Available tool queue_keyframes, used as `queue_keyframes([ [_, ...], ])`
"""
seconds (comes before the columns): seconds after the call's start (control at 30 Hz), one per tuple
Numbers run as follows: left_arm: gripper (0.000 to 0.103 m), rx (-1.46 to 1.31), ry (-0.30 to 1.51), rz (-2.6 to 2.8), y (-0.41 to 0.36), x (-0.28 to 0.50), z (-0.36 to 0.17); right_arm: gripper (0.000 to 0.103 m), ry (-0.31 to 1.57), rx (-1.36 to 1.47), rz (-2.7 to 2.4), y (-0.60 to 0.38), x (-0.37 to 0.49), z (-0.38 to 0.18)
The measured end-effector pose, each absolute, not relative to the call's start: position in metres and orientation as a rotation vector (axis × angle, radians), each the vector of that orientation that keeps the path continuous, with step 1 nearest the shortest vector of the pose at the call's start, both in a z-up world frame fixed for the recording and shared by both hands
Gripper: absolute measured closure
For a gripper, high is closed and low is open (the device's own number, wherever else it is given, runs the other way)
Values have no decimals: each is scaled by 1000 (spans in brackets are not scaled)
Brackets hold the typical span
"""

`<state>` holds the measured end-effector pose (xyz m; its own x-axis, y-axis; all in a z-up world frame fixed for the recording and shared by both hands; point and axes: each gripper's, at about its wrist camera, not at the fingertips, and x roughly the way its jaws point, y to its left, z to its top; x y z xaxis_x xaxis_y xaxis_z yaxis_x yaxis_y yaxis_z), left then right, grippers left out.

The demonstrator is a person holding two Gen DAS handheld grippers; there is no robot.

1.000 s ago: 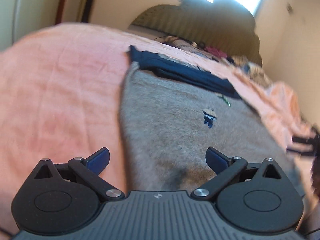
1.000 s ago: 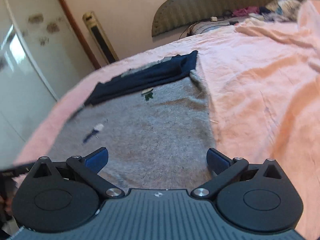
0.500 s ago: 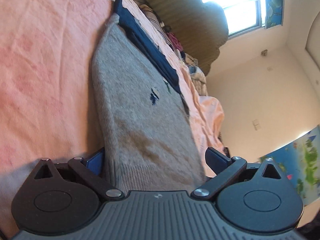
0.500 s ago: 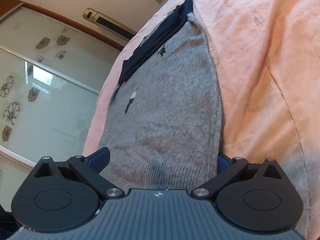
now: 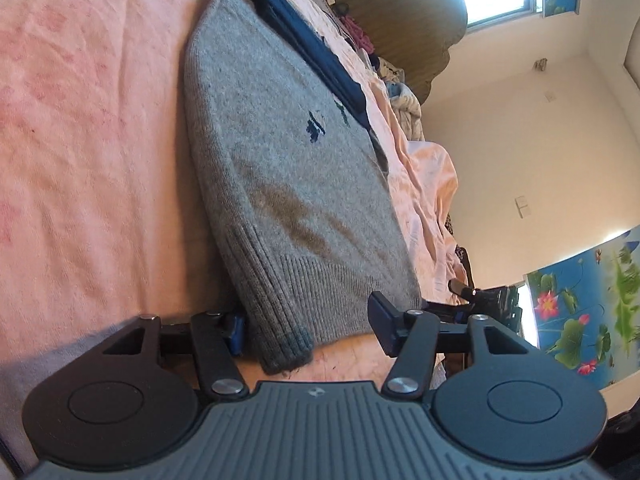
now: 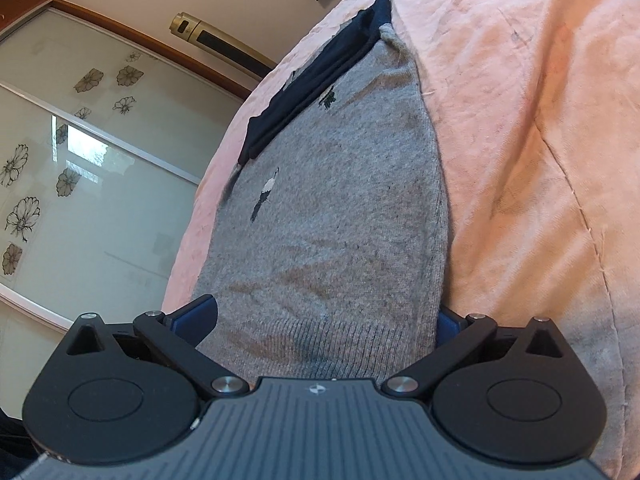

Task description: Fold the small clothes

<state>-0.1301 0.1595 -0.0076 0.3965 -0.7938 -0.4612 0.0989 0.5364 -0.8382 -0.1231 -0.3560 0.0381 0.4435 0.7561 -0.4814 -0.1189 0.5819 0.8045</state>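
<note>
A small grey knitted sweater (image 5: 288,152) with a navy collar (image 5: 304,44) lies flat on a pink bedsheet (image 5: 88,128). My left gripper (image 5: 308,326) is down at the sweater's ribbed hem corner. Its jaws are closing with the hem between them: the left pad (image 5: 236,332) touches the fabric's edge, while the right pad (image 5: 380,320) stands just off it. The right wrist view shows the same sweater (image 6: 340,208) from its other hem corner. There my right gripper (image 6: 322,318) is open wide, one finger on each side of the ribbed hem.
The pink sheet (image 6: 520,120) spreads out on both sides of the sweater. A padded headboard (image 5: 392,8) and a pile of loose clothes (image 5: 400,80) lie at the far end. Sliding glass doors (image 6: 80,168) with flower prints stand beside the bed.
Both grippers dropped to the sweater's hem and rolled, tilting the views. The left jaws have narrowed around the hem corner; the right jaws stay wide.
</note>
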Motion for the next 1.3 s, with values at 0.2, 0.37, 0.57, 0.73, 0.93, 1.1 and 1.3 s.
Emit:
queue_keyframes([
  [0.2, 53, -837, 1009, -627, 162, -120, -9, 0, 966, 773, 613, -356, -123, 39],
  [0.37, 94, -752, 1079, -553, 155, -119, -14, 27, 969, 696, 552, -354, -126, 42],
  [0.57, 98, -661, 978, -573, 158, -119, 12, 91, 993, 727, 511, -366, -125, 32],
  [0.73, 98, -672, 814, -644, 163, -89, 52, 91, 856, 843, 607, -371, -97, 53],
  [0.93, 98, -661, 644, -604, 165, 10, 83, 91, 640, 989, 670, -384, 12, 79],
  [1.1, 98, -676, 576, -512, 170, 125, 93, 91, 594, 1060, 588, -392, 144, 73],
  [1.3, 95, -667, 651, -361, 160, 261, 68, 86, 608, 1107, 420, -384, 260, 31],
])
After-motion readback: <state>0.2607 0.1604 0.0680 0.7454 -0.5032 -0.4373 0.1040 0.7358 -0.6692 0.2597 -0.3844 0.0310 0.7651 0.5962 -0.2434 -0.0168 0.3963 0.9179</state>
